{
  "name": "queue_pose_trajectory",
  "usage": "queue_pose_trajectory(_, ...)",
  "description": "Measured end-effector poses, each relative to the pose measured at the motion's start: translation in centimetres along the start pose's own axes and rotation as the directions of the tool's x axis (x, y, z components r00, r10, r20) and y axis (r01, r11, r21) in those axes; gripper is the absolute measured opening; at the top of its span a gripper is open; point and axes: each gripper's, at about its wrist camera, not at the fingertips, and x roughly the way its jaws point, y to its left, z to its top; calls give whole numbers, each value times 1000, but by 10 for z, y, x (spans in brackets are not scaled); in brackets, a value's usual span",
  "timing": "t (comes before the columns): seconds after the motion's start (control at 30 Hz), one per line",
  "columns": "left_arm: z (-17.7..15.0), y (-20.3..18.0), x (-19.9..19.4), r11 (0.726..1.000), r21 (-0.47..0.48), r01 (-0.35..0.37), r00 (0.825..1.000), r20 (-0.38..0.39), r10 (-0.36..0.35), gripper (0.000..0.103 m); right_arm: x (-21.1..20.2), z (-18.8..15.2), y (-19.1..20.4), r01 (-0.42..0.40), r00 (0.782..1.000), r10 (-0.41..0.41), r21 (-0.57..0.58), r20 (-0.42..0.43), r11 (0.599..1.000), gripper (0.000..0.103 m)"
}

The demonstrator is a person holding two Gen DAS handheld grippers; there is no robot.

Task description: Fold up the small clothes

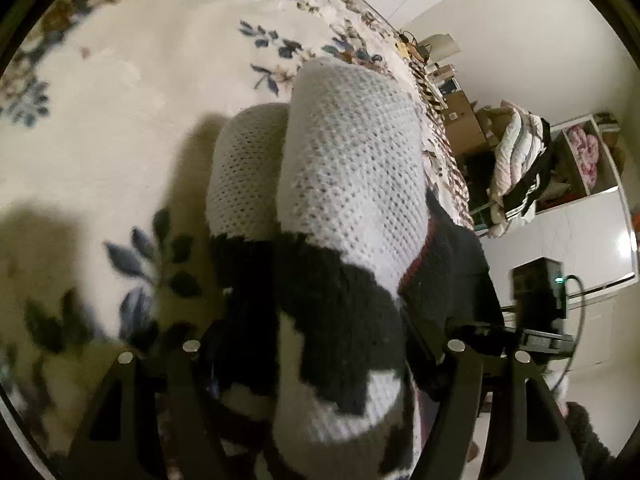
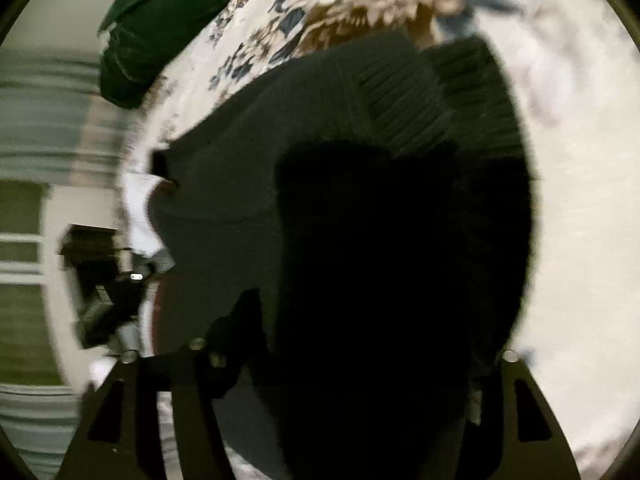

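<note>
A: Where does the knit garment [image 1: 348, 184] sit?

B: Between the fingers of the left hand-held gripper [image 1: 320, 350], its long axis running away from the camera over the bedspread [image 1: 120, 112]. It is an open-stitch knit, white at the far rounded end, black nearer, with a dark red trim line on the right.

A: Are the jaws pressing on it?

B: They stand apart on either side; whether the pads press the cloth cannot be told.

A: And the right hand-held gripper [image 2: 352, 354]?

B: Apart too, with a dark ribbed fabric [image 2: 400, 112] filling the gap; grip unclear. The bedspread is cream, plush, with blue-and-brown flowers. A dark green cushion [image 2: 160, 32] lies at its far edge.
</note>
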Motion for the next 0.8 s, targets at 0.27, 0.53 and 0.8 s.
queue_pose_trajectory(0.27,-41,-55,-52,937,96,-335,934,169,316,72,-61,-107,47,472,853,-454,-6,258,882,103)
queue_pose_trajectory(0.53,-87,-109,-84,827,124,-549,830,200,521,94,-97,-181,107,612,718,-584,56,379,789,103)
queue_pose_trajectory(0.8,-121,-166,-137,790,147,-595,794,259,550,94,-168,-250,158,620,688,-580,61,436,782,103)
